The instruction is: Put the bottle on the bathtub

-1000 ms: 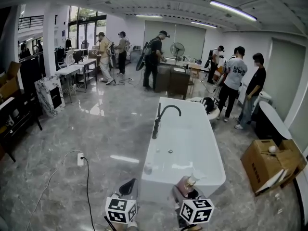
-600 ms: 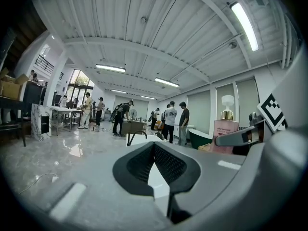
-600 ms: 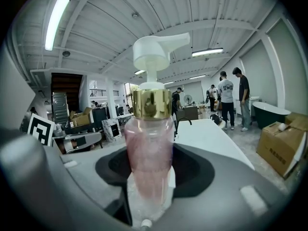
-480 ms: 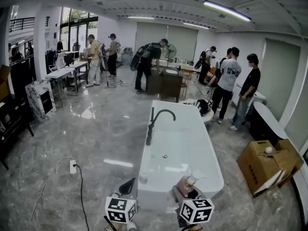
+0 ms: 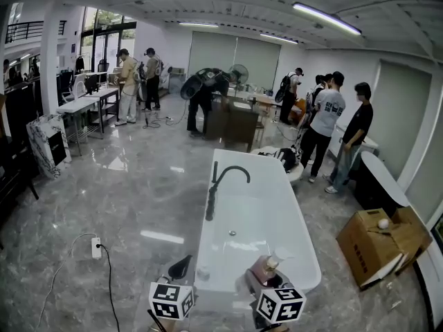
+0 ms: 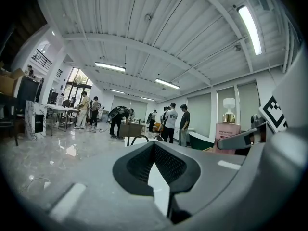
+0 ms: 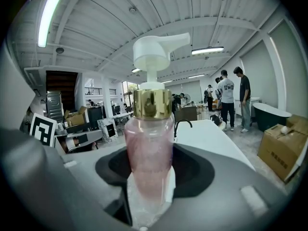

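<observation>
In the head view a white bathtub (image 5: 257, 216) with a black faucet (image 5: 220, 185) on its left rim stands just ahead. A pink pump bottle (image 7: 149, 153) with a gold collar and white pump stands upright between the right gripper's (image 7: 150, 150) jaws, which are shut on its body. In the head view this bottle (image 5: 266, 268) hangs over the tub's near end, above the right gripper's marker cube (image 5: 280, 303). The left gripper (image 5: 181, 268) is at the tub's near left corner, jaws slightly apart with nothing between them. From the left gripper (image 6: 155, 150) view the bottle (image 6: 227, 129) shows at the right.
An open cardboard box (image 5: 377, 244) sits on the floor right of the tub, with a dark tub (image 5: 381, 182) behind it. A power strip and cable (image 5: 96, 247) lie on the floor at the left. Several people (image 5: 325, 126) stand at the back near a dark cabinet (image 5: 232, 126) and tables (image 5: 86, 102).
Both grippers, the right one with the bottle, have come forward to the bathtub. The tub's near end now lies right under them. A person at the cabinet has bent down.
</observation>
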The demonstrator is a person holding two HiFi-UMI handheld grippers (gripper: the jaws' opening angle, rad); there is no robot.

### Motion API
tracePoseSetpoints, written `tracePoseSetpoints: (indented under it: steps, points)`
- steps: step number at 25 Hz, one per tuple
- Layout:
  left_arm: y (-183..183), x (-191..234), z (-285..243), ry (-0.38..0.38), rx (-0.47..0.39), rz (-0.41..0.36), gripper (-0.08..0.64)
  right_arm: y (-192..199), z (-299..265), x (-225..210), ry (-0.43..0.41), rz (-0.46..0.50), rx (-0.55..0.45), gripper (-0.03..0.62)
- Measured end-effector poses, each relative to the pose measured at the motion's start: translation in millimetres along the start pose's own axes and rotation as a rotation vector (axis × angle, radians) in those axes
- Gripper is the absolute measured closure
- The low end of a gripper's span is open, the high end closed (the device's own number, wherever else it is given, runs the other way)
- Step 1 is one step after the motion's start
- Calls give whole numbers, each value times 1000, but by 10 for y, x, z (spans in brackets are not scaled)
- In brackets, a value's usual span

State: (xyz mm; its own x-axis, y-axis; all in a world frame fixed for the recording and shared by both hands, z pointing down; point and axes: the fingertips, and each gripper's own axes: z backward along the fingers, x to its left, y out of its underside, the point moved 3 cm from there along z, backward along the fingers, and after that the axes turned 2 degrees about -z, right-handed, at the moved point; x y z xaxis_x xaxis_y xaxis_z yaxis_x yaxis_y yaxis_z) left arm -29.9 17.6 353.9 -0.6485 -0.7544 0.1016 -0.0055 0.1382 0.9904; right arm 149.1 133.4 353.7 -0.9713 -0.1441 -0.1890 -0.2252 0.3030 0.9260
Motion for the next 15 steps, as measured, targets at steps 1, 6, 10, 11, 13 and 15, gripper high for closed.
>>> tracePoseSetpoints:
  steps: [1,6,10,11,13,15]
  points:
    - [-10,53,-57,2,0,3,552,-28,-65,5,3,1,2,368]
    - [-68,332,-352,5,-1,17,552,-206,-428,7,14,9,12,368]
    - [-116,632,-569,-7,-10,25,552,-351,-748,17,20,19,8,368]
    - [-131,709,-610,-12,-12,27,552,-385,-819,29,20,19,7,368]
    - [-165,845,-692,-19,-16,30,552,-450,-946,50,18,17,3,368]
    - [-192,957,-787,-21,-20,34,552,-502,-1055,59,17,14,0,368]
